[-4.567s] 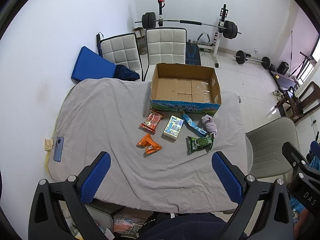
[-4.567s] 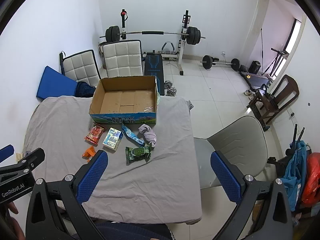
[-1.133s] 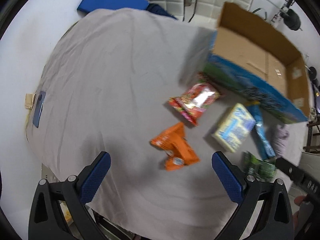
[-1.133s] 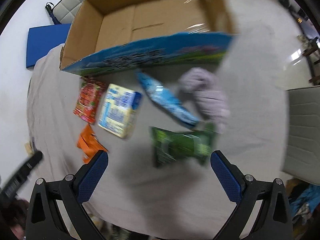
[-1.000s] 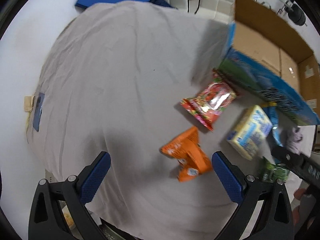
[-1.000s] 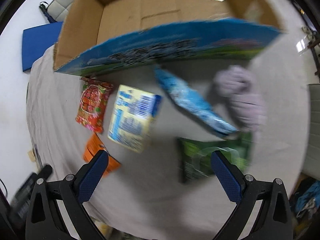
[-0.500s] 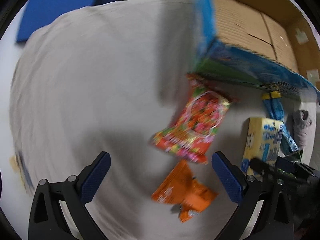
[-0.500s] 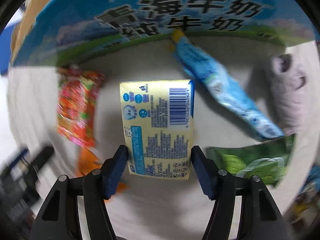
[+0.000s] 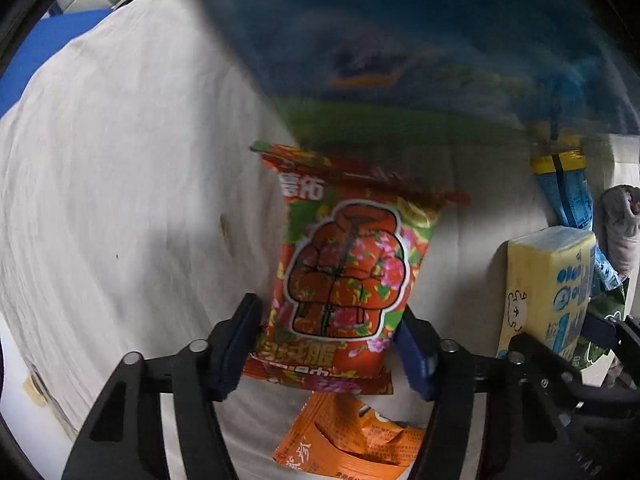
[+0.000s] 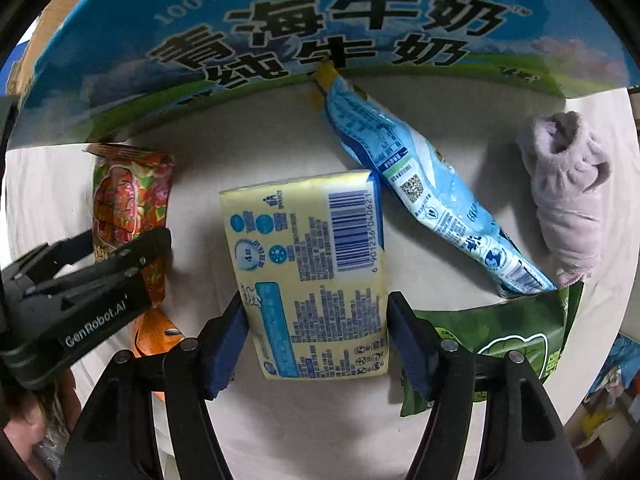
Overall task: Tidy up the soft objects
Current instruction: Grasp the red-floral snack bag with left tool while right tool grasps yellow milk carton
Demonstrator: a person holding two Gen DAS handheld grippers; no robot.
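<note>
My left gripper point(image 9: 326, 350) is shut on the lower end of a red flowered snack bag point(image 9: 348, 272) close in front of the blue carton's wall point(image 9: 400, 52). The bag also shows in the right wrist view point(image 10: 128, 204), with the left gripper point(image 10: 80, 296) on it. My right gripper point(image 10: 316, 344) is shut on the sides of a yellow tissue pack point(image 10: 316, 276), which also shows at the right of the left wrist view point(image 9: 548, 284). An orange packet point(image 9: 352, 440) lies below the red bag.
A light blue pouch point(image 10: 424, 184), a lilac plush sock point(image 10: 568, 196) and a green packet point(image 10: 500, 336) lie right of the tissue pack on the grey cloth point(image 9: 120, 200). The blue milk carton point(image 10: 320, 40) stands just behind them.
Both grippers have come down close to the table and closed: the left around the red snack bag, the right around the yellow tissue pack. A second ago both were wide open above the items.
</note>
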